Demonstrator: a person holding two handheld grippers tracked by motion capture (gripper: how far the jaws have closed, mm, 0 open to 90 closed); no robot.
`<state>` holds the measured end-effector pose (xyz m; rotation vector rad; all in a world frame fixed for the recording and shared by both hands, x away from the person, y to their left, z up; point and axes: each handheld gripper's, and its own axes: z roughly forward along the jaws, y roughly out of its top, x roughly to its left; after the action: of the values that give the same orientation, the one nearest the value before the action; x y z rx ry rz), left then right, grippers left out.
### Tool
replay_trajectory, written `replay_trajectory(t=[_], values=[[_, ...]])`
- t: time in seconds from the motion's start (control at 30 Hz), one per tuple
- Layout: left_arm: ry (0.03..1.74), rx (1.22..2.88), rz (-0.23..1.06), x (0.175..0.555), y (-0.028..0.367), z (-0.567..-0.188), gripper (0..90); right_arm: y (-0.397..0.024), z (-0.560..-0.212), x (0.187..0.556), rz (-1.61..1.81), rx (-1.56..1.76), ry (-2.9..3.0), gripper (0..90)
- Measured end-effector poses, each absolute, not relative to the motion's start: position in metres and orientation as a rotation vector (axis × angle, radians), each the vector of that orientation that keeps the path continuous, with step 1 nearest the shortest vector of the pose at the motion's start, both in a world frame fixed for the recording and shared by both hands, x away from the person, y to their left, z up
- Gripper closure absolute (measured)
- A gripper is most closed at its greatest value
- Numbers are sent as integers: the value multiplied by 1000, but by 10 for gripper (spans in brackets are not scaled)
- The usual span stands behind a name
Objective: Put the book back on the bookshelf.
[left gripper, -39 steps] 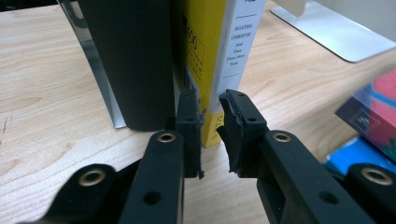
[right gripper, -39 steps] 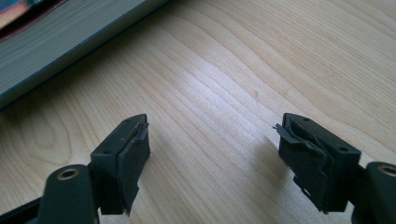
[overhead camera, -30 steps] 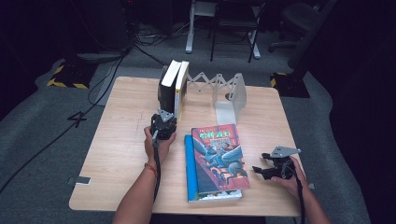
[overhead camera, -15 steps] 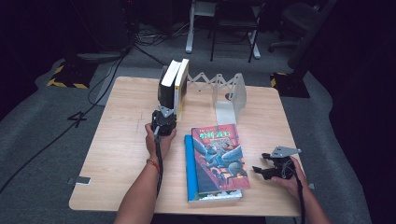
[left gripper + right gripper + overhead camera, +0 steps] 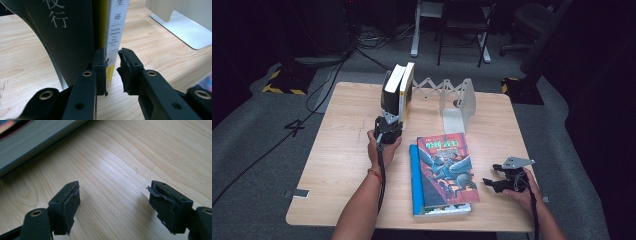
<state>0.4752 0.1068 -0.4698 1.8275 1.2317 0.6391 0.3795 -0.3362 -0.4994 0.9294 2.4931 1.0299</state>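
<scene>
The left tool (image 5: 112,72) has just been easing its jaws open off the white-spined book (image 5: 116,30), standing upright at frame top, so it seems placed; the right tool (image 5: 120,207) rests wide open, empty.

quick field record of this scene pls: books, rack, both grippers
upright books: black book and white book side by side on the table
flat books: picture book stacked on blue book
rack: white folding rack, right of the upright books
left gripper: at white book's spine base, jaws just opening, not pressing
right gripper: open, over bare table
</scene>
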Motion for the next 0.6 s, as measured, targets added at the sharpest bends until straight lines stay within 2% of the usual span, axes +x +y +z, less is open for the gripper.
replay_trajectory(t=[0.6], values=[[1003,1954,536,430,127,-468,608,-335,-499,379,1025,932,2489,258]])
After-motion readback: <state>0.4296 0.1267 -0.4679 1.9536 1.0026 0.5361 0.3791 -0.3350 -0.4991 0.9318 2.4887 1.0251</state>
